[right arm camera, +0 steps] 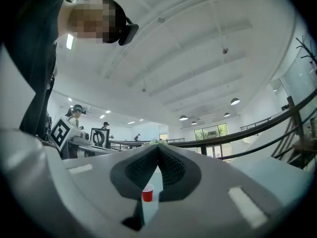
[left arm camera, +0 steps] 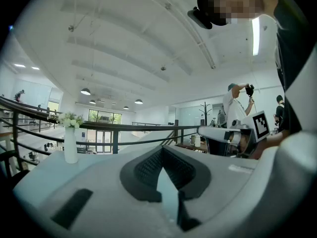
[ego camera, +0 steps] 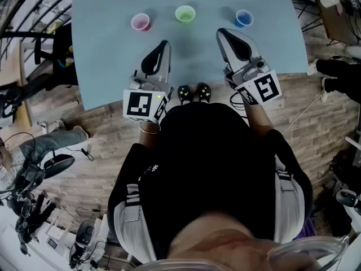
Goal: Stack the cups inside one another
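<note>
Opening the clenched, empty left hand-held gripper (ego camera: pixel 164 43) and right hand-held gripper (ego camera: pixel 221 34) should come first, as the pink cup (ego camera: pixel 140 22), green cup (ego camera: pixel 185 13) and blue cup (ego camera: pixel 243 18) stand apart in a row on the worktop (ego camera: pixel 113 49), beyond both tips.

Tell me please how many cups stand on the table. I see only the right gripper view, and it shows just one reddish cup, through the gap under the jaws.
Observer: Three, in the head view: a pink cup, a green cup and a blue cup, in one row on the table.
Operator: Is any cup inside another?
Observer: No. Each stands alone, with bare table between them.
Operator: Does the left gripper hold something?
Observer: No. The left gripper has its jaws together with nothing between them, and it is short of the cups.
</note>
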The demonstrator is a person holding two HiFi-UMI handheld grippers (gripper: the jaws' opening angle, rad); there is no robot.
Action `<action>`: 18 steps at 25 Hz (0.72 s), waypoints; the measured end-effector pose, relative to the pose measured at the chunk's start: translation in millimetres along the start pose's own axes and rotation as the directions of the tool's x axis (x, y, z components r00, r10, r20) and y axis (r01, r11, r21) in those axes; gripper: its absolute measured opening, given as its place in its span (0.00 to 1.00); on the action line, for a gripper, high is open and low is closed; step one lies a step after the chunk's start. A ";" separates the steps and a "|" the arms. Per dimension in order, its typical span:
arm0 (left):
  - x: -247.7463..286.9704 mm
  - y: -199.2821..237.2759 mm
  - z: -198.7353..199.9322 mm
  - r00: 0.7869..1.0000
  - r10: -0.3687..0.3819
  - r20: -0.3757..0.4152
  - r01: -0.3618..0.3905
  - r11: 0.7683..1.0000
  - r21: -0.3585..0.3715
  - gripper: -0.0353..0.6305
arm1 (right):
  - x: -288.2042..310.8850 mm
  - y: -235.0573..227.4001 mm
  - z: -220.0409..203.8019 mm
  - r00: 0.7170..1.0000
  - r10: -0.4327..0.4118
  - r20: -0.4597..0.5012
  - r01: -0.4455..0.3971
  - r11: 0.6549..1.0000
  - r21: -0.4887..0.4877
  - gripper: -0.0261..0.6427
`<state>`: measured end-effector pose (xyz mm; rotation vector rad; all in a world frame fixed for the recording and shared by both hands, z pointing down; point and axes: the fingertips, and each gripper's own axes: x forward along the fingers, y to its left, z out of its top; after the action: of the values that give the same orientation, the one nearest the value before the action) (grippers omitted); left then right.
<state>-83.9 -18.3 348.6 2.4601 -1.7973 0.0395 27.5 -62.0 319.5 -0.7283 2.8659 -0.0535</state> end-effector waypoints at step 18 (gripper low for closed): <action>-5.3 11.3 -10.1 1.000 0.016 -0.011 -0.016 1.000 0.024 0.05 | 7.3 6.1 -2.6 1.000 0.020 0.004 -0.020 1.000 0.005 0.04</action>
<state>-95.9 -15.7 358.9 2.4567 -1.8224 0.0769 17.9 -60.1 320.3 -0.6980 2.8680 -0.0568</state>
